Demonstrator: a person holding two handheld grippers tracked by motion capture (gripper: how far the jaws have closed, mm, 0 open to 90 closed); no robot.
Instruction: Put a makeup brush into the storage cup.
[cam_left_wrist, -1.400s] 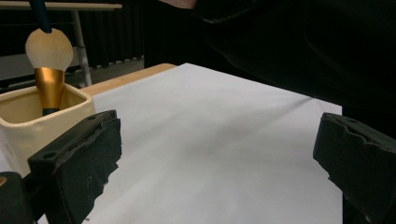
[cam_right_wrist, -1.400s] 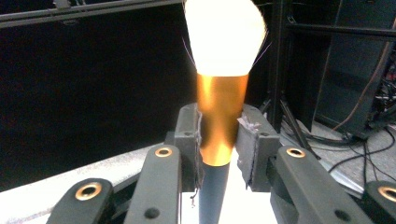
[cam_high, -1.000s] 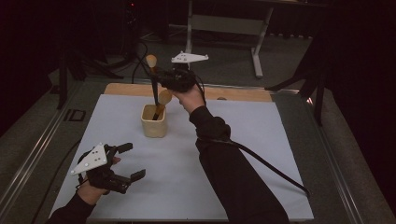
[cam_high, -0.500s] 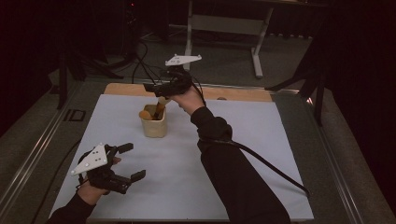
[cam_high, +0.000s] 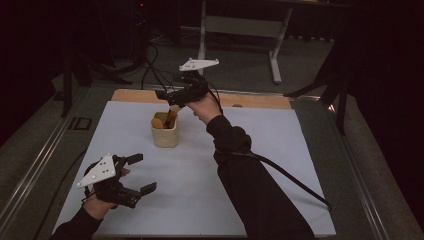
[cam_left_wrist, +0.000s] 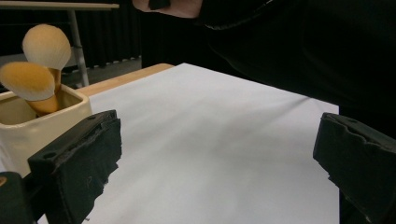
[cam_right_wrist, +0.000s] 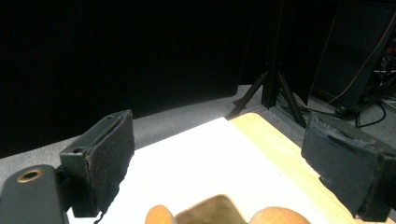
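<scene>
Hovering right above the cream cup (cam_high: 165, 132), the right gripper (cam_high: 167, 97) has its jaws wide apart with nothing between them, so the brushes look already dropped off. Two makeup brushes (cam_left_wrist: 39, 70) stand in the cup, fluffy heads up, leaning on the rim, near the back of the white mat (cam_high: 280, 165). Left gripper (cam_high: 135, 175) sits idle at the near left corner, jaws also apart and empty, well clear of the cup, probably just parked out of the way
</scene>
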